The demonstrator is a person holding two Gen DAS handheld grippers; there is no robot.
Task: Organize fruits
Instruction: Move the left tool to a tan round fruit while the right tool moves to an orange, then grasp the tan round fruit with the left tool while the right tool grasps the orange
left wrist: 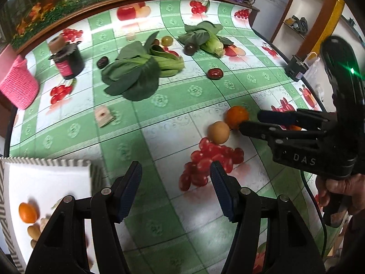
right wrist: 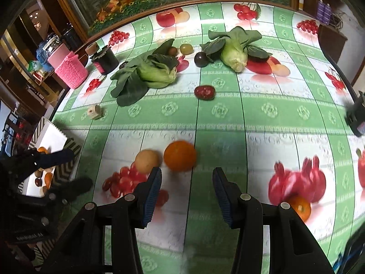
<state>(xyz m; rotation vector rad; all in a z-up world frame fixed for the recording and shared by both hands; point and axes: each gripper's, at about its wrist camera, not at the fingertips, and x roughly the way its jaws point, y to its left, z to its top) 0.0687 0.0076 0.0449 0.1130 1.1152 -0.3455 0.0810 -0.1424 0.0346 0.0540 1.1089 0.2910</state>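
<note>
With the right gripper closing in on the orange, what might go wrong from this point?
1. The orange sits touching or nearly touching the tan round fruit; the open right gripper may knock the tan one instead, and both could roll.
2. The frames are motion-blurred, so a fast approach may misalign the fingers.
3. Another small orange lies close beside the right gripper and could get nudged.
</note>
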